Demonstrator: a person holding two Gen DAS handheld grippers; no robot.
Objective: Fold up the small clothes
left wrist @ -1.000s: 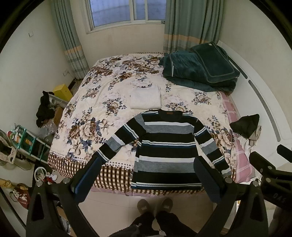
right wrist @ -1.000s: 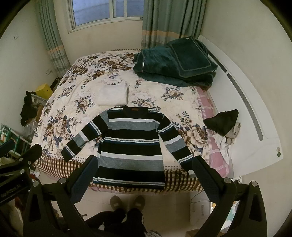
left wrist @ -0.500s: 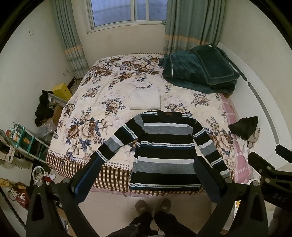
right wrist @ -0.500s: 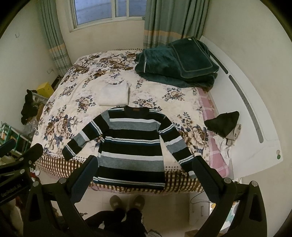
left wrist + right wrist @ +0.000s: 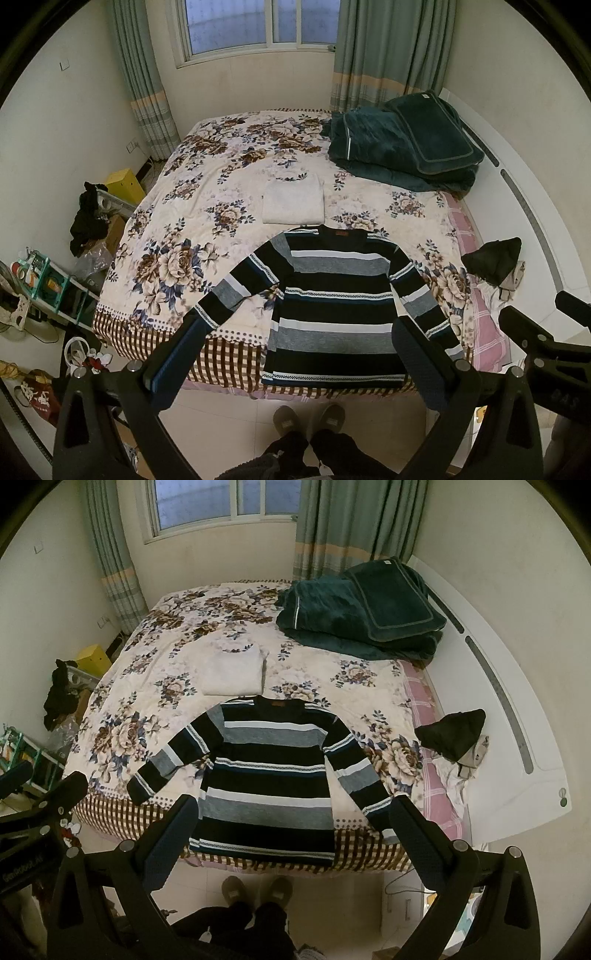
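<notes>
A black, grey and white striped sweater (image 5: 332, 299) lies flat at the near edge of the floral bed (image 5: 207, 206), sleeves spread, hem over the edge. It also shows in the right wrist view (image 5: 269, 771). A folded white garment (image 5: 293, 199) lies just beyond its collar, also seen in the right wrist view (image 5: 232, 672). My left gripper (image 5: 299, 354) is open and empty, held high above the near edge of the bed. My right gripper (image 5: 291, 830) is open and empty at the same height.
A folded dark green blanket (image 5: 402, 144) sits at the far right of the bed. A black cloth (image 5: 495, 258) lies on the right edge by the white headboard (image 5: 517, 738). Clutter, shelves and a yellow box (image 5: 125, 184) stand on the floor at left. The person's slippers (image 5: 310, 417) are below.
Both grippers have drifted slightly, so the bed and sweater sit a little higher in view. Nothing on the bed has moved and both grippers stay open.
</notes>
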